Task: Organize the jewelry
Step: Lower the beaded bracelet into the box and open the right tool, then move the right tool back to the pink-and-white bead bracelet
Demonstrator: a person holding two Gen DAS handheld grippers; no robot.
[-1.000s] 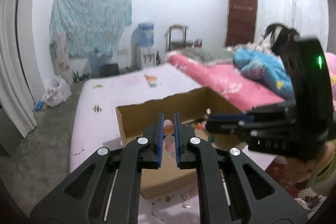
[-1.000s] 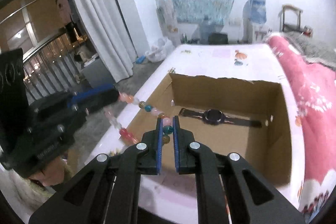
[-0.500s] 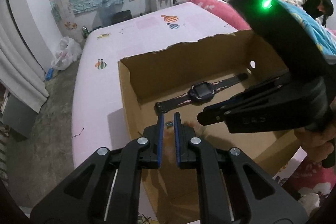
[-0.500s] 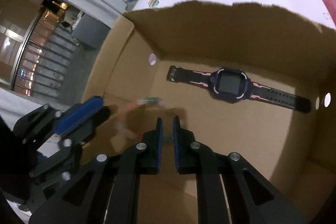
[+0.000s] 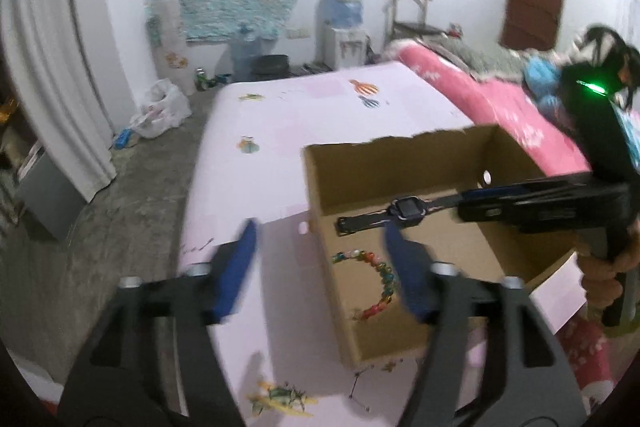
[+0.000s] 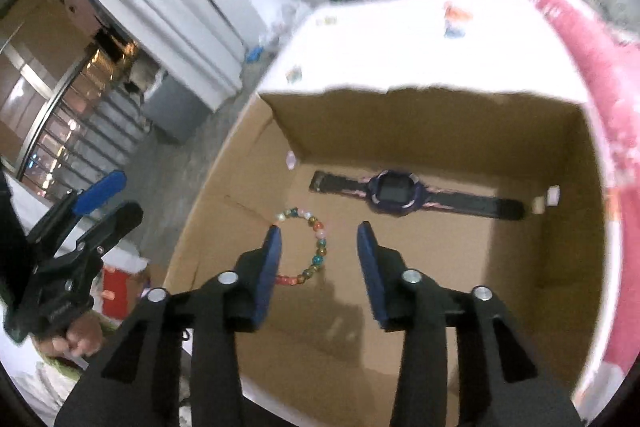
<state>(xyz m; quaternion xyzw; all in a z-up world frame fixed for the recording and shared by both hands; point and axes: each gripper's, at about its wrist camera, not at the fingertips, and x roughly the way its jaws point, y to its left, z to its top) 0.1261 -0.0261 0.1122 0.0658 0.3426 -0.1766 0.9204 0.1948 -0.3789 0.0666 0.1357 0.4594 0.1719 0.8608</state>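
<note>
A colourful bead bracelet (image 6: 314,247) (image 5: 380,279) lies loose on the floor of the open cardboard box (image 6: 420,115) (image 5: 400,147), near its left wall. A dark purple smartwatch (image 6: 394,191) (image 5: 406,211) lies flat farther back in the box. My right gripper (image 6: 319,237) hovers over the box floor, its jaws opening, the bracelet below and between the blue fingers (image 6: 370,251) but not pressed. My left gripper (image 5: 320,239) stands wide over the box's left wall, its jaws opening too, with nothing gripped. The left gripper (image 6: 100,203) shows at the left of the right wrist view.
The box rests on a pale pink bed sheet (image 5: 280,131) with small prints. A pink blanket (image 5: 500,107) runs along the right. A person (image 5: 612,55) lies at the far right. Small trinkets (image 5: 280,397) lie on the sheet in front of the box. Grey floor (image 5: 120,227) lies left.
Both grippers held the bracelet stretched between them, carried it down into the box, then opened. The bracelet now lies free on the box floor. Both grippers have drawn back a little.
</note>
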